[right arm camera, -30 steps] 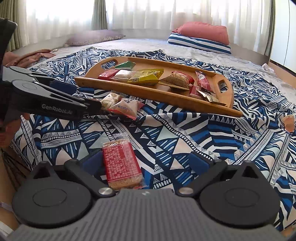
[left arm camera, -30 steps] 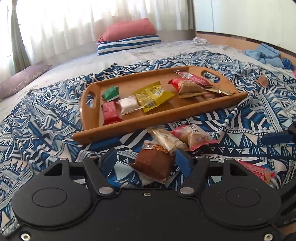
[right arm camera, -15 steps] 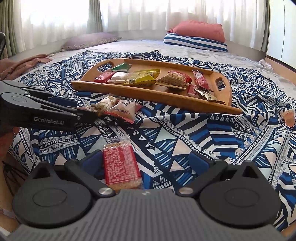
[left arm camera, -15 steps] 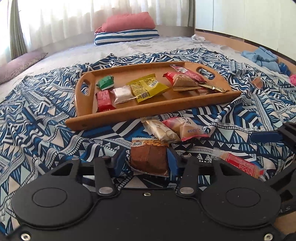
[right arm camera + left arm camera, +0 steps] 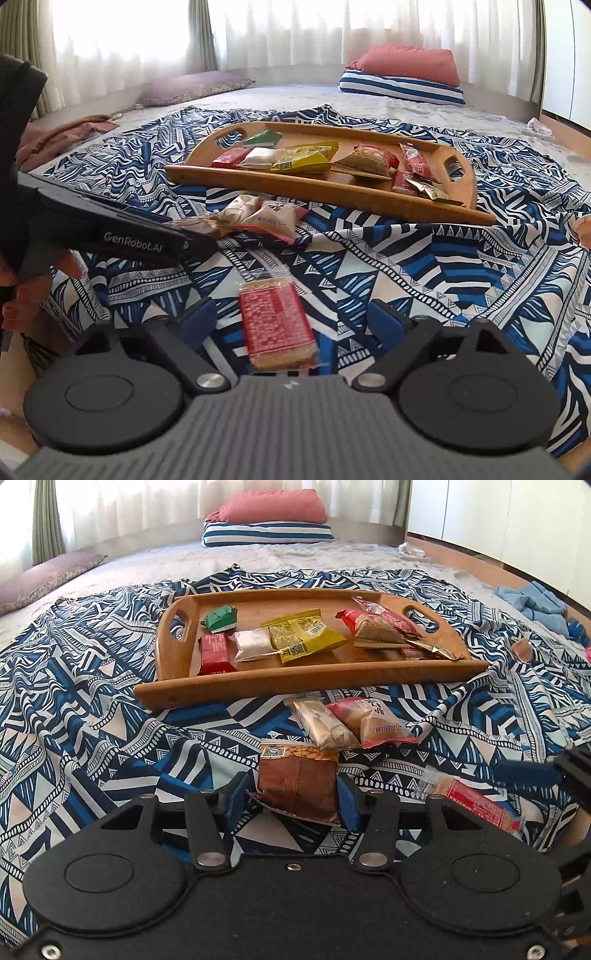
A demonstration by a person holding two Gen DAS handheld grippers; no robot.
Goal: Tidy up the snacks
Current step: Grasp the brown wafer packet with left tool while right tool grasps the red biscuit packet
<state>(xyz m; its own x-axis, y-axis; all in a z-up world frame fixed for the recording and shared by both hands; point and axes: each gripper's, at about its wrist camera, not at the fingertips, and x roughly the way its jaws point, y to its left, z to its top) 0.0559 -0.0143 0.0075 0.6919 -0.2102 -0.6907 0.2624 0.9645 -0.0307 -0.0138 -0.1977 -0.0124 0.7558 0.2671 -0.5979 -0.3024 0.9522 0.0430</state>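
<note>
My left gripper [image 5: 293, 799] is shut on a brown almond snack packet [image 5: 297, 781] and holds it just above the patterned blanket [image 5: 92, 720]. My right gripper [image 5: 291, 317] is open around a red cracker packet [image 5: 275, 325] that lies on the blanket [image 5: 424, 266]; neither pad touches it. A wooden tray [image 5: 258, 683] with several snack packets sits beyond; it also shows in the right wrist view [image 5: 332, 188]. A beige packet [image 5: 321, 725] and a pink-and-white packet [image 5: 373, 722] lie in front of the tray.
The left gripper's body [image 5: 110, 229] reaches in from the left in the right wrist view. Pillows [image 5: 266, 520] lie at the bed's far end. Blue cloth [image 5: 532, 602] is at the right edge. A brownish cloth [image 5: 62, 136] lies at the left.
My left gripper closed on the brown packet and lifted it slightly, drawing back from the tray. My right gripper stayed open around the red packet and moved little.
</note>
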